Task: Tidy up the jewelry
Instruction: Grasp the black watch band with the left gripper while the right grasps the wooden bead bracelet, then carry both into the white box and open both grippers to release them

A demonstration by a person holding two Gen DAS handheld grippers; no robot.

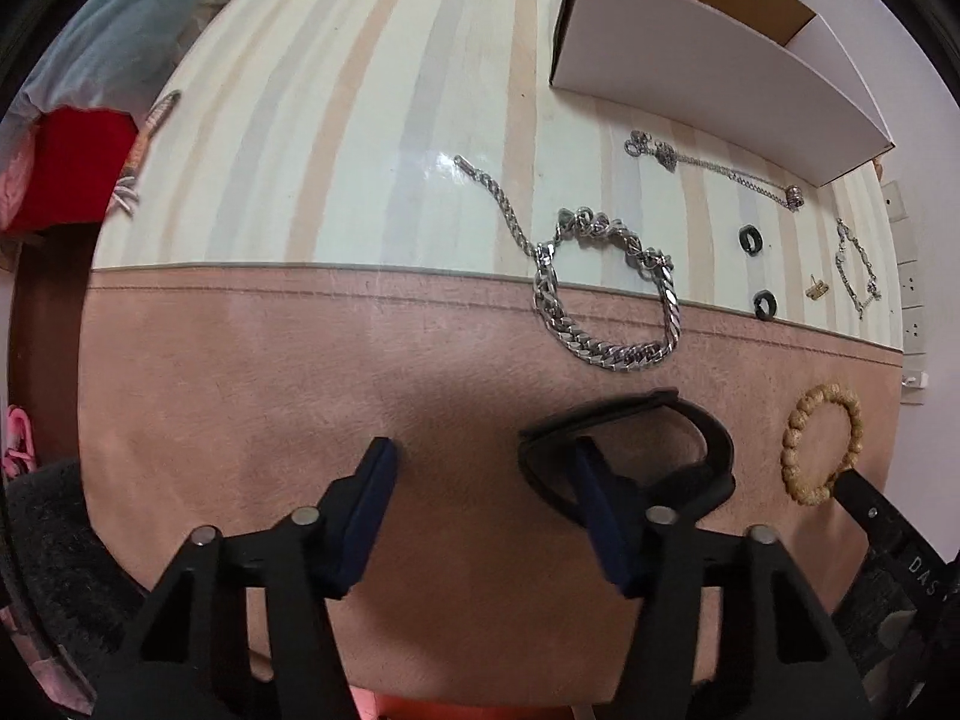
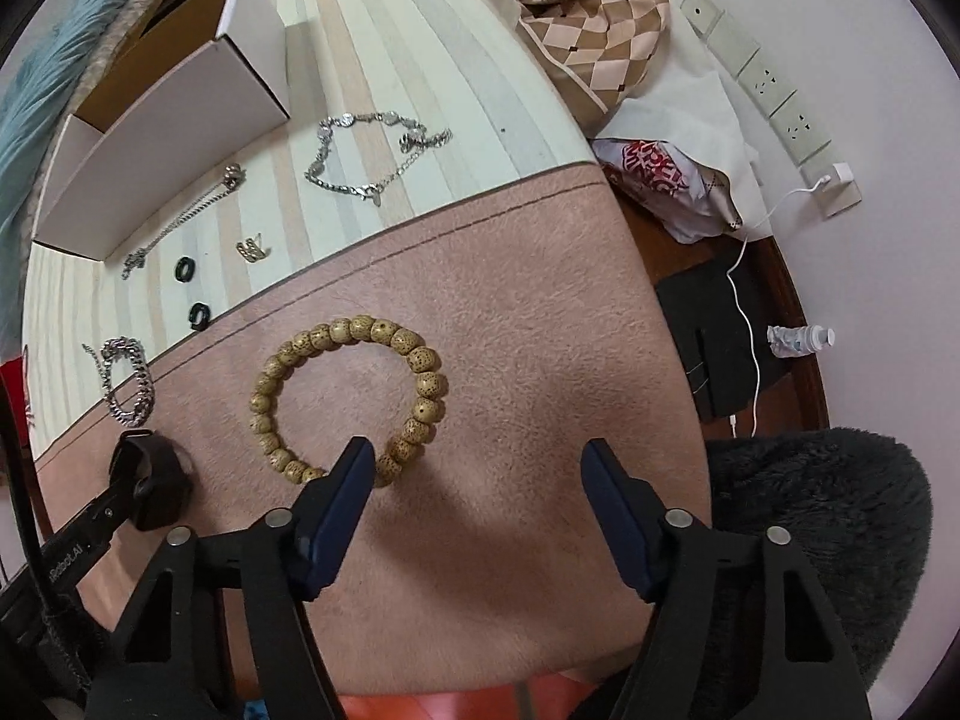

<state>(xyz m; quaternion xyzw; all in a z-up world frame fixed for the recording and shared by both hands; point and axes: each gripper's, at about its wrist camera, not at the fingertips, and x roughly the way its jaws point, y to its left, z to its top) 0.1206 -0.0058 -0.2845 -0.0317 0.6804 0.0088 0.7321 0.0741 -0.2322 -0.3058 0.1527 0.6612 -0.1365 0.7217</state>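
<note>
Two hand-held grippers point down at a table (image 1: 240,390) with a pink mat in front and a pale striped cover behind. The left hand-held gripper (image 1: 486,468) is part-spread: its right finger (image 1: 591,498) sits inside the loop of a black wristband (image 1: 702,450), its left finger on bare mat, so nothing is pinched btwn the pads. The right hand-held gripper (image 2: 480,474) is also part-spread; its left finger (image 2: 342,480) overlaps the near edge of a wooden bead bracelet (image 2: 348,396) lying flat on the mat, w/ the rest of the bracelet outside the gap and no grip on it.

Other jewelry is spread further back: a heavy silver chain bracelet (image 1: 606,306) across the mat's edge, a thin silver chain (image 1: 714,171) just in front of an open white cardboard box (image 1: 708,66), two black rings (image 1: 750,237) near each other, a small gold piece (image 1: 817,289), and another thin silver chain (image 1: 858,267) at far right. In the right wrist view a longer silver necklace (image 2: 372,150) lies on the striped cover, beside the box.
</note>
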